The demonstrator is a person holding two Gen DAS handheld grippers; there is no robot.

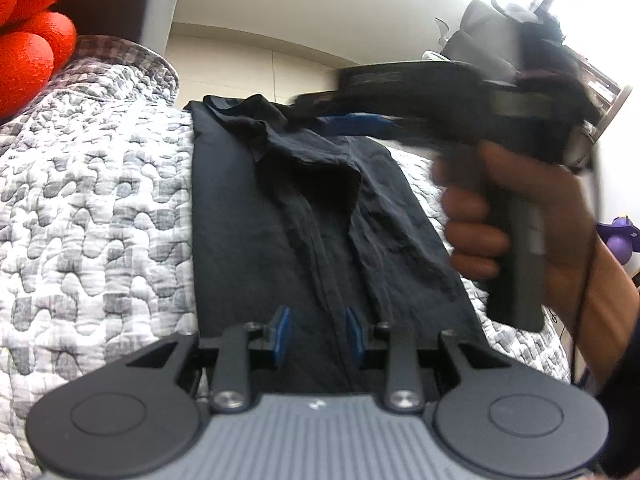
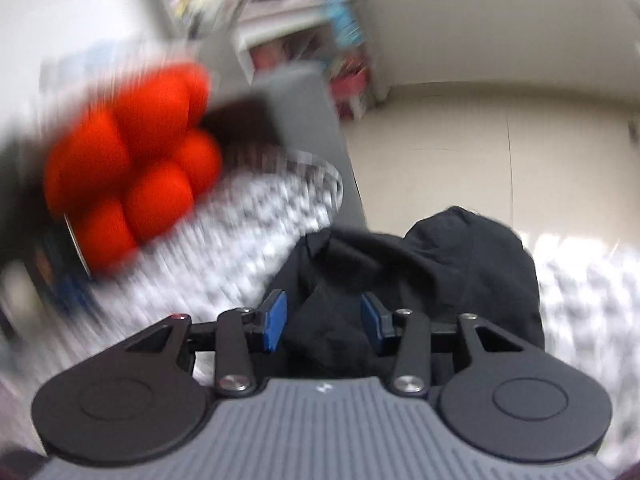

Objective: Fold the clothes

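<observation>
At the far left, a knotted orange cushion (image 1: 28,36) rests against a grey armrest (image 1: 132,4), on the grey-and-white quilted cover (image 1: 92,208) that spreads over the seat. Across the middle of that cover lies the task's thing, a dark navy garment (image 1: 248,208): a long strip with straight side edges, its sleeve and collar parts already drawn inward and lying rumpled along the centre line.

The left claw (image 1: 316,332) hovers low over the near end of the garment. Its blue pads stand apart, and a seam of the cloth runs between them, but they do not pinch it.

Further right, the person's hand (image 1: 516,224) grips the handle of the right claw (image 2: 325,320), which reaches over the far end of the strip. In its own view, motion-blurred, its pads are also apart, with a bunched lump of dark cloth lying between them; whether they touch it cannot be told.

Judging by this, the lengthwise folds lie in place and the step in hand is the crosswise one, or else a smoothing of the loose centre. That next move calls for both claws to close on matching corners of one end, lift together, and carry that end evenly over the other so the tucked parts do not spill out.
</observation>
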